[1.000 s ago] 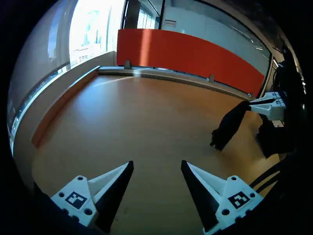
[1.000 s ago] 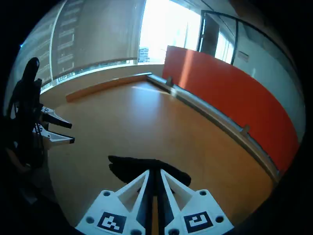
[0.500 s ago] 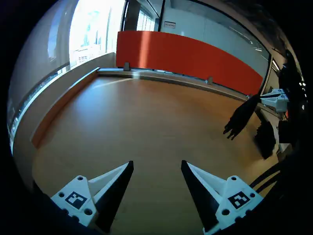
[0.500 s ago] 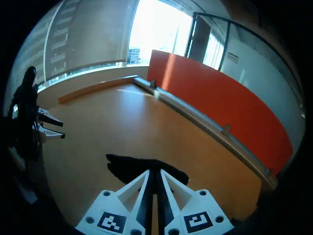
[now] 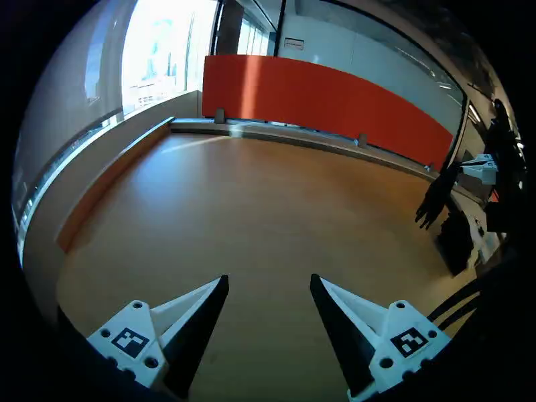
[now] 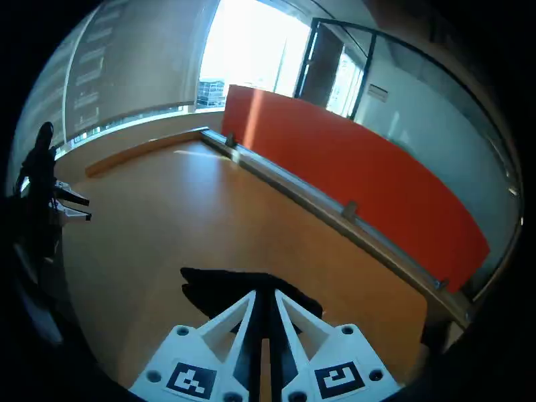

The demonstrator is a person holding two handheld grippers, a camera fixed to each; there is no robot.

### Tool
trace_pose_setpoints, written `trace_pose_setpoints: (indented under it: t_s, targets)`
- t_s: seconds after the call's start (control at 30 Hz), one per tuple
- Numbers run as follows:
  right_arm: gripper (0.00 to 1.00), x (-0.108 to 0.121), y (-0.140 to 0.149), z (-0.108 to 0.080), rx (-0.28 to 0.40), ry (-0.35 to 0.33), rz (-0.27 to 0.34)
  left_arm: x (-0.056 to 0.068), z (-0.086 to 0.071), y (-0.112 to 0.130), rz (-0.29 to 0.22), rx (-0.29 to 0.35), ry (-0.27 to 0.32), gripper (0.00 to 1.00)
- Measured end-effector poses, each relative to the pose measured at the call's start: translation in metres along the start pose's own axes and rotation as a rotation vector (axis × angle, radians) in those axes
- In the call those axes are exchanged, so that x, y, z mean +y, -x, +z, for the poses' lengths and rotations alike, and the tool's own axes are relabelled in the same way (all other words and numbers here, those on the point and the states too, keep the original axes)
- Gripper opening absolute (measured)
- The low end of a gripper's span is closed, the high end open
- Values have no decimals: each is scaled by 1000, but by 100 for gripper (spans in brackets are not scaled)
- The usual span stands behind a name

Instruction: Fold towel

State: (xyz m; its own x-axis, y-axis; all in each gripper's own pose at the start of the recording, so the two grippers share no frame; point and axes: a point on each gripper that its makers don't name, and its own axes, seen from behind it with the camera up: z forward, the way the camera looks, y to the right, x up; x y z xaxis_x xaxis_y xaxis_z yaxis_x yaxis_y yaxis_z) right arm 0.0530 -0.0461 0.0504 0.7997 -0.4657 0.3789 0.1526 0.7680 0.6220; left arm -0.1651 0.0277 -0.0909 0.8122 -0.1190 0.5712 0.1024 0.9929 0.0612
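In the right gripper view, the right gripper (image 6: 266,295) is pinched tight on a black, limp cloth towel (image 6: 214,288), bunched just past its tips above the wooden surface (image 6: 201,201). The left gripper (image 5: 268,277) gapes wide, empty. Far right in its view the towel (image 5: 434,199) dangles, seemingly clear of the surface. It should handle light and floppy, best taken at a free corner. An orange panel (image 6: 375,181) closes the far side.

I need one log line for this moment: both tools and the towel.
left tool: open, empty | right tool: shut on black cloth towel | towel: hanging clear of brown wooden table | fold: not done
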Motion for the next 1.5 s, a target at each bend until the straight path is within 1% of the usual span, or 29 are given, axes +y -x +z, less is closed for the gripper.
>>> trace_pose_setpoints:
  t_s: [0.17,0.3,0.47,0.67,0.8,1.0,1.17,1.37,1.5]
  targets:
    - [4,36,8,-13,-7,13,9,0,-1,-2,-2,1,-10,90]
    - [4,67,15,-22,-18,36,13,-1,-1,-4,-4,0,-19,90]
    - [4,99,26,-31,-30,58,31,0,1,-5,-7,-2,-27,90]
    - [4,136,46,-40,-60,88,48,6,4,-7,-8,-4,-32,90]
    - [4,153,61,-46,-84,101,57,11,6,-8,-6,-7,-33,90]
    - [4,164,82,-52,-112,110,65,21,10,-8,11,-15,-29,90]
    - [4,167,97,-64,-128,122,72,28,11,-12,21,-15,-22,90]
    - [4,164,128,-89,-159,139,90,33,12,-15,27,-14,-13,90]
    - [4,161,161,-109,-204,155,106,37,13,-14,35,-17,-6,90]
